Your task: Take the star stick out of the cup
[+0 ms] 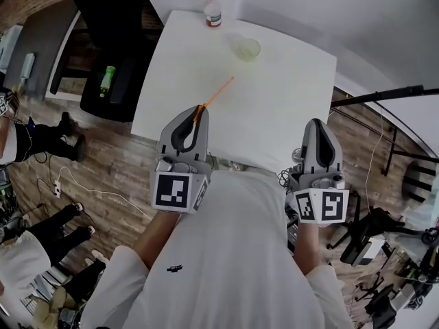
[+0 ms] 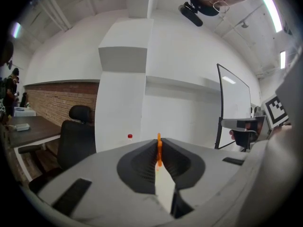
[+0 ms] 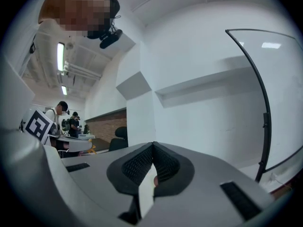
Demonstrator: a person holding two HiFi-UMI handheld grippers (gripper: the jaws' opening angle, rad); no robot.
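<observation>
A thin orange stick (image 1: pixel 218 92) is clamped at its near end in my left gripper (image 1: pixel 201 110). It slants up and away over the white table (image 1: pixel 288 108) toward the clear cup (image 1: pixel 247 49), and its far tip ends short of the cup. In the left gripper view the orange stick (image 2: pixel 159 151) stands upright, pinched between the closed jaws of the left gripper (image 2: pixel 158 143). My right gripper (image 1: pixel 319 124) hovers at the table's near right edge, its jaws together on nothing. The right gripper view shows the right gripper (image 3: pixel 153 148) pointing at a white wall.
A white bottle with a red cap (image 1: pixel 212 9) stands at the table's far edge, left of the cup. A black office chair (image 1: pixel 113 40) sits left of the table. A black stand (image 1: pixel 384 96) reaches in from the right, with people and cables on the wooden floor.
</observation>
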